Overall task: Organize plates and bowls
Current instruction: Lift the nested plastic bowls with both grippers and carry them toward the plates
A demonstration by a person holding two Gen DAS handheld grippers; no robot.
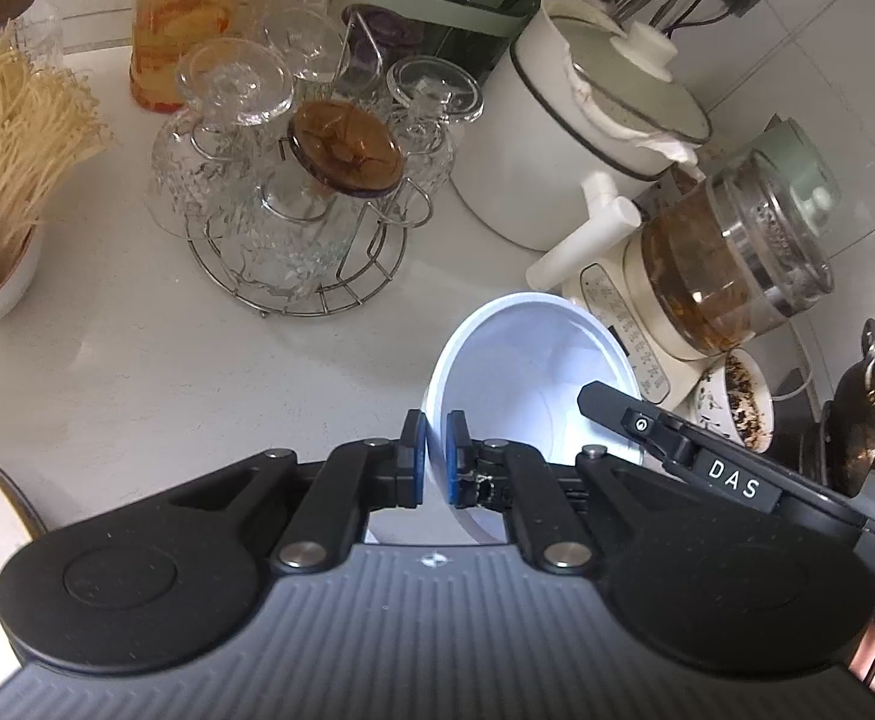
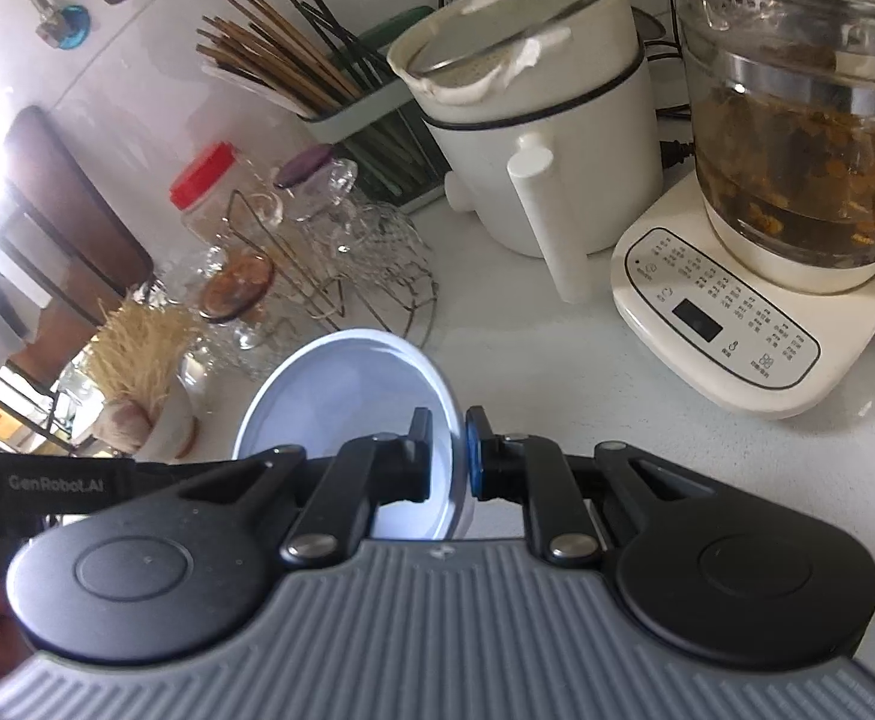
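Both grippers — left gripper (image 1: 434, 459), right gripper (image 2: 446, 456) — clamp the white bowl (image 1: 533, 354).

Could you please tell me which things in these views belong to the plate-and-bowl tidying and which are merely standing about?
Part of the job:
- white bowl, pinched at its rim by the left gripper
- white plate, pinched at its rim by the right gripper

Standing about:
- glass rack
- white pot
- tea kettle
- chopstick holder
- red-lidded jar
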